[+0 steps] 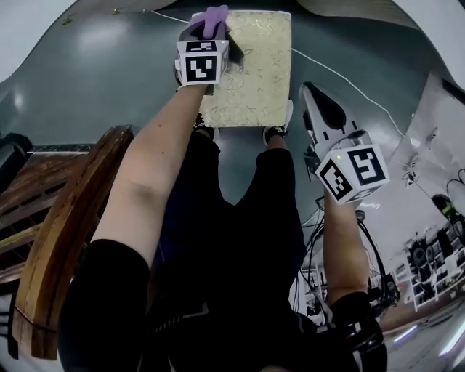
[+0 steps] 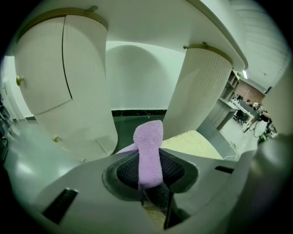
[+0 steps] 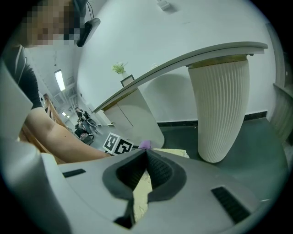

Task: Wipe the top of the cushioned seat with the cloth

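- The purple cloth is pinched between the closed jaws of the left gripper; one end sticks up past the tips.
- The cloth is held at the far left corner of the cushioned seat; contact w/ the fabric cannot be told.
- The right gripper is kept off to the seat's right over the floor, jaws closed, nothing between them.
- No wiped trace is seen on the cushion, so progress is only judged: approx. one corner is reached, and the rest of the top is probably left to be wiped.
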Demonstrator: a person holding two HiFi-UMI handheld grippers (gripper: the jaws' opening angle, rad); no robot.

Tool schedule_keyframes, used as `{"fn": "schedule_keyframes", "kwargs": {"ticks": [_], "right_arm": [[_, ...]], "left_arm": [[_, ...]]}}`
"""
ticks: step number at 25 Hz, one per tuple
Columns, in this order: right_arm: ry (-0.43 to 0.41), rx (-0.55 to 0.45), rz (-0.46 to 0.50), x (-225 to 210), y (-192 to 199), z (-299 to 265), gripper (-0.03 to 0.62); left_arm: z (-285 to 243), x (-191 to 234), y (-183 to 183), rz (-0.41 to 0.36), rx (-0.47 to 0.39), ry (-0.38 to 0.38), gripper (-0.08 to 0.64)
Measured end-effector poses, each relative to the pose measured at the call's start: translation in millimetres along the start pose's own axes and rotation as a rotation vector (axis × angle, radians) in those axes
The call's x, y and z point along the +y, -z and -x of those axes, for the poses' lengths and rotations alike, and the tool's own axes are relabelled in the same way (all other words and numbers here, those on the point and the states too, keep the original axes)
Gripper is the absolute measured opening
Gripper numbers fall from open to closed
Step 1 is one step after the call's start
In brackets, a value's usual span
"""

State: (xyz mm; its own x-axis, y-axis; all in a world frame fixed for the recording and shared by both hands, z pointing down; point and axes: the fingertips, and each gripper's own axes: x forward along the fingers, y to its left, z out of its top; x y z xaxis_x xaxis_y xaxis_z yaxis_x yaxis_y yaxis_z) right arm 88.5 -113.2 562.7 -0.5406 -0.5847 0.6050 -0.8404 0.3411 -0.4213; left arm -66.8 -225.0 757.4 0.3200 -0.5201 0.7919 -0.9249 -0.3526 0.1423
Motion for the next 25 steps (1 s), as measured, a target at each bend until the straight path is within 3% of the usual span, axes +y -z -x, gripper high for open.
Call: {"fn": "schedule_keyframes", "kwargs": {"ticks": [4, 7, 14, 22, 25], "right_arm": [[0.008, -0.012, 0.003, 11, -4, -4, 0.005], [0.015, -0.029, -0.006, 18, -12, 0, 0.005], [0.018, -0.058, 0.026, 37, -40, 12, 0.005], [-0.008, -0.066, 0.242, 82, -100, 46, 0.005], [-0.023, -0.110, 0.264, 97, -122, 62, 0.005]], "left_arm": [[4, 23, 3, 0.012, 0.029, -0.022, 0.094], [18, 40, 5, -0.032, 0.033, -0.038, 0.094], [89, 49, -24, -0.040, -0.112, 0.038, 0.094], [198, 42, -77, -0.023, -0.233, 0.052, 0.094], [241, 25, -96, -0.048, -0.279, 0.075, 0.094]]}}
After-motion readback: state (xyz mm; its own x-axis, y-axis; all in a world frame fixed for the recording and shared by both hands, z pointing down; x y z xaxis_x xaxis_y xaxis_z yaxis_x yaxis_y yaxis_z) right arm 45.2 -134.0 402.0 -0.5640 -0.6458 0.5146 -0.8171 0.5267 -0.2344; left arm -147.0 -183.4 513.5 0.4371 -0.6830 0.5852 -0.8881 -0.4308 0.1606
